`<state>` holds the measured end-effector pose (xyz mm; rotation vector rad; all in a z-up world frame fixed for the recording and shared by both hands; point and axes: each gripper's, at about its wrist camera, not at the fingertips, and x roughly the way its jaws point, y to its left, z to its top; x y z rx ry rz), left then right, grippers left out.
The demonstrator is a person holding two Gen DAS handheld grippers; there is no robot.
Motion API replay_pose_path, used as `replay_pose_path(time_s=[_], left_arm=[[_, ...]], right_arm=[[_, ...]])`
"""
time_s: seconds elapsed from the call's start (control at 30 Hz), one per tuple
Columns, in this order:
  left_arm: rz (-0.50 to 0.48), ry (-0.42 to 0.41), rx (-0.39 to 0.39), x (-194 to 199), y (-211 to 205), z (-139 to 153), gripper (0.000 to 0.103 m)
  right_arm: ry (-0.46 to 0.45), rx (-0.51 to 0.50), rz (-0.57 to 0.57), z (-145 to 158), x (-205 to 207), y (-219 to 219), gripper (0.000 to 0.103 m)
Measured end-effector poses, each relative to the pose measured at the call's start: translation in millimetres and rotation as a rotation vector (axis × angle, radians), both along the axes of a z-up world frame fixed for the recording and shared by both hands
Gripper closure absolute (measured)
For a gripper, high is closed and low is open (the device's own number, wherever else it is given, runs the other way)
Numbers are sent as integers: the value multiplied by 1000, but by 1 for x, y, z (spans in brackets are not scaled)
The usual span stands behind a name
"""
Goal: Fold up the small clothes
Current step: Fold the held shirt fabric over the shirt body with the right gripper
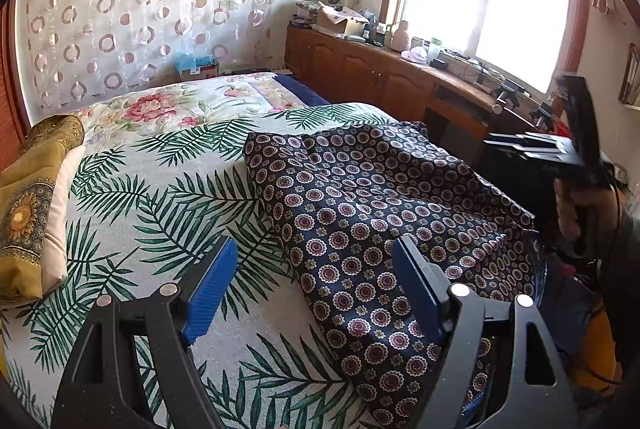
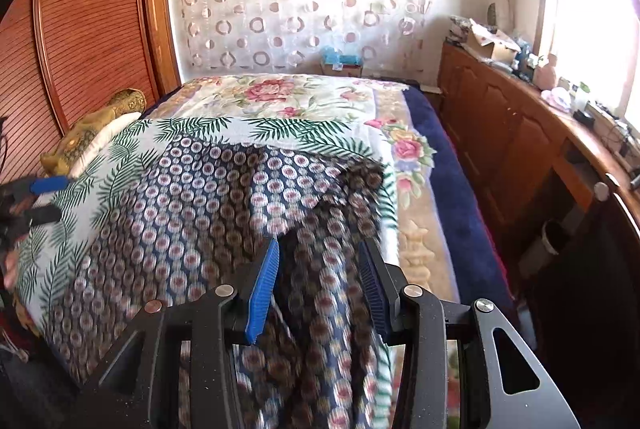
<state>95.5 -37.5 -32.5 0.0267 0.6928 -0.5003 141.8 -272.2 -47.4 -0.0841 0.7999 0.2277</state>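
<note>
A dark navy garment [image 1: 360,197] printed with round flower medallions lies spread on the palm-leaf bedspread [image 1: 160,197], its right side hanging over the bed's edge. My left gripper [image 1: 314,245] hovers open above the garment's left edge, with nothing pinched between its blue pads. In the right wrist view the garment [image 2: 192,197] is blurred, and a fold of it lies between the parted fingers of my right gripper [image 2: 320,245]; the pads do not press on it. The right gripper [image 1: 504,145], held in a hand, shows at the far right of the left wrist view. The left gripper [image 2: 44,197] shows at the far left of the right wrist view.
A golden pillow [image 1: 28,205] on a white cushion lies at the bed's left side. A flowered blanket [image 2: 280,97] covers the far end of the bed. A wooden cabinet [image 2: 500,133] with clutter runs under the window on the right. A slatted wardrobe [image 2: 80,29] stands left.
</note>
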Motion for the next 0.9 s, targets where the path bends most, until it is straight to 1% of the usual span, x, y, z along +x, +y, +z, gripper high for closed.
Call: replay_pose_path(time_s=[0.1, 0.13, 0.2, 0.3, 0.33, 0.37, 0.4, 0.43, 0.5, 0.53, 0.67, 0.77, 0.9], left_arm=[[8, 5, 0, 1, 1, -3, 23], [10, 9, -2, 1, 2, -3, 23], [14, 12, -3, 1, 3, -5, 23], [17, 12, -2, 0, 3, -6, 23], [18, 12, -2, 0, 4, -7, 23], [18, 14, -4, 0, 4, -7, 23], [19, 15, -6, 0, 5, -8, 23], [20, 17, -8, -1, 5, -9, 23], [21, 21, -10, -1, 6, -11, 23], [21, 23, -10, -1, 6, -11, 23], [19, 27, -3, -1, 5, -14, 23], [11, 37, -15, -2, 3, -15, 23], [3, 34, -10, -3, 0, -15, 23]], right_arm=[[28, 34, 23, -8, 25, 5, 60], [39, 42, 26, -9, 30, 0, 60], [72, 60, 29, -18, 50, 2, 60], [139, 75, 23, -30, 78, 0, 60], [177, 81, 29, -36, 87, -1, 60], [222, 82, 43, -44, 95, 0, 60], [242, 67, 45, -49, 101, 0, 60], [250, 50, 40, -54, 106, 0, 60], [260, 53, 42, -58, 111, -2, 60], [255, 57, 43, -58, 112, -3, 62], [215, 50, 59, -53, 111, -4, 100], [152, 25, 81, -46, 100, 5, 101], [49, 22, 62, -27, 85, 4, 102]])
